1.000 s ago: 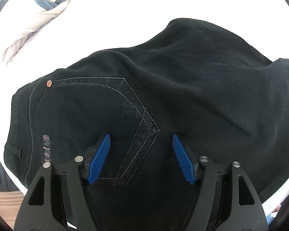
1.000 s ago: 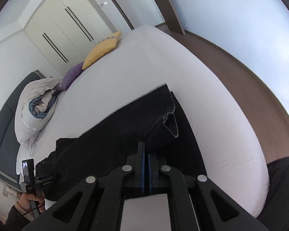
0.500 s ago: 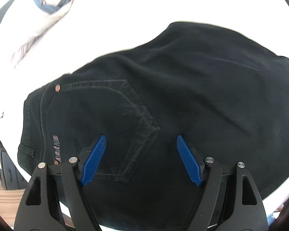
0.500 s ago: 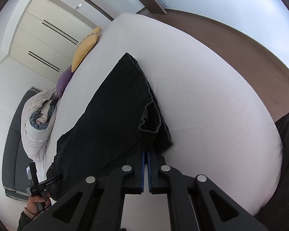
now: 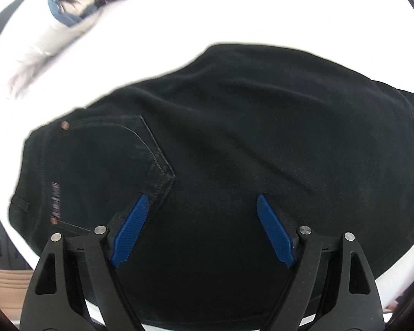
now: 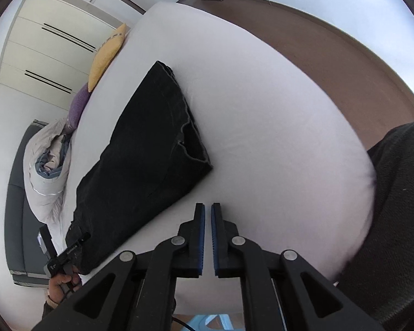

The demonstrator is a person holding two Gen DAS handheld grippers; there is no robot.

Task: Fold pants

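Black jeans point(image 5: 234, 151) lie folded lengthwise on the white bed point(image 5: 289, 13), back pocket point(image 5: 110, 151) facing up at the left. My left gripper point(image 5: 201, 201) is open and empty, hovering over the waist end by the pocket. In the right wrist view the jeans point(image 6: 140, 160) stretch from the hem end near the middle of the bed point(image 6: 262, 110) back to the waist at lower left. My right gripper point(image 6: 207, 211) has its jaws nearly together with a thin gap, holding nothing, just off the hem corner.
A rumpled white and blue duvet point(image 6: 47, 165) lies at the bed's head. Purple point(image 6: 78, 104) and yellow point(image 6: 107, 55) pillows lie along the far edge. Wardrobe doors point(image 6: 41, 49) stand behind. Brown floor point(image 6: 331, 41) lies past the bed. My other hand and gripper point(image 6: 60, 262) are at lower left.
My right gripper let go of the hem end and drew back; the hem now lies flat on the bed. The left gripper rose slightly and shifted right over the waist, still open.
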